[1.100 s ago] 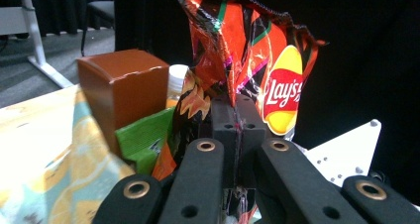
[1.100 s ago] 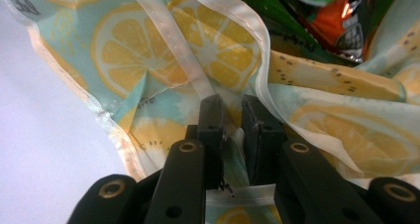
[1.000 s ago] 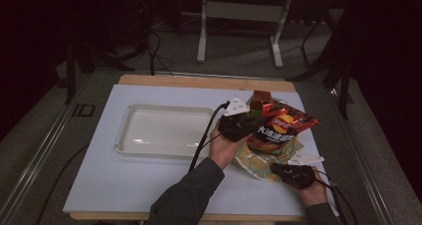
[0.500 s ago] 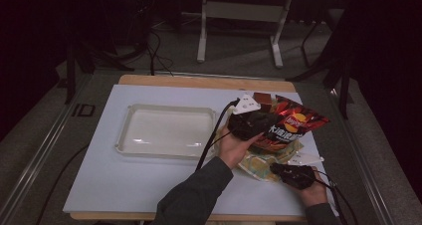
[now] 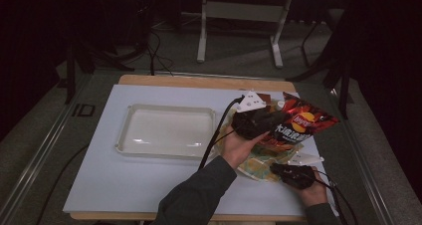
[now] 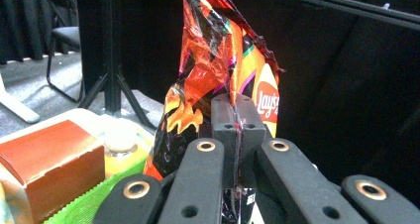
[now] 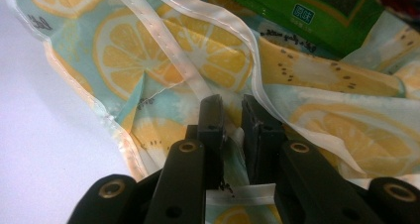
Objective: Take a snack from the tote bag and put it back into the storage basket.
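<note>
The left hand-held gripper (image 6: 236,130) pinches the red Lay's chip bag (image 6: 218,70) between pressed-together jaws, the bag rising beyond its tips. The right hand-held gripper (image 7: 232,116) grips the lemon-print zip bag (image 7: 163,60) by its clear strip on the tabletop (image 5: 149,185).

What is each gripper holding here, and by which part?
The left gripper is shut on the chip bag, pinching its lower edge. The right gripper pinches the lemon-print bag by its clear zip strip.

Dim, grainy high view with a black surround; brighter, sharper close-ups, soft at the edges.
</note>
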The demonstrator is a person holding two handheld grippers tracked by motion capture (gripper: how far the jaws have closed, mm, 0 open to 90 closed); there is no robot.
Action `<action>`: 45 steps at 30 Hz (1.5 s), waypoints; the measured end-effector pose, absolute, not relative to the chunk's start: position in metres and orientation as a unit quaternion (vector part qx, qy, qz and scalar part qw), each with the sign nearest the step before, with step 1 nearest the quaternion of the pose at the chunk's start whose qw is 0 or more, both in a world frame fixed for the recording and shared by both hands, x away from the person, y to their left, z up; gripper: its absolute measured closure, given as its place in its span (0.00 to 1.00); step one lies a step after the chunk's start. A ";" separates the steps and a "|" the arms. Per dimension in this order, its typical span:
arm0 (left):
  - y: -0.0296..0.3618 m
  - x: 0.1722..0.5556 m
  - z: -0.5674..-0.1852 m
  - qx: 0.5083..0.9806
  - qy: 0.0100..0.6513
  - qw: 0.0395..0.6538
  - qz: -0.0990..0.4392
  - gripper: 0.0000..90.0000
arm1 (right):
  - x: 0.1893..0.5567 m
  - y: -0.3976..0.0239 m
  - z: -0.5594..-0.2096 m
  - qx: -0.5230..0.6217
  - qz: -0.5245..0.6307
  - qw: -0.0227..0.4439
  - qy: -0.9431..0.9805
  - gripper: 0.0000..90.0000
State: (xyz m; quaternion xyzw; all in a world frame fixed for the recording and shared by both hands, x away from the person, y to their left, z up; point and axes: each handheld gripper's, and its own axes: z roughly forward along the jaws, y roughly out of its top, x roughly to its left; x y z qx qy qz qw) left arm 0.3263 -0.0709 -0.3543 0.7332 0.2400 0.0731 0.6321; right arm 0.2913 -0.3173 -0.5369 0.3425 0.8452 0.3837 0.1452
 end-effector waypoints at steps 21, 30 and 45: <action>-0.012 0.314 -0.336 0.716 0.261 0.642 0.089 1.00 | 0.291 -0.318 -0.537 0.343 0.383 0.145 0.846 0.88; 0.015 0.310 -0.330 0.707 0.267 0.647 0.106 1.00 | 0.291 -0.318 -0.537 0.343 0.383 0.145 0.846 0.88; 0.064 0.314 -0.323 0.677 0.300 0.658 0.136 1.00 | 0.291 -0.318 -0.537 0.344 0.382 0.144 0.846 0.88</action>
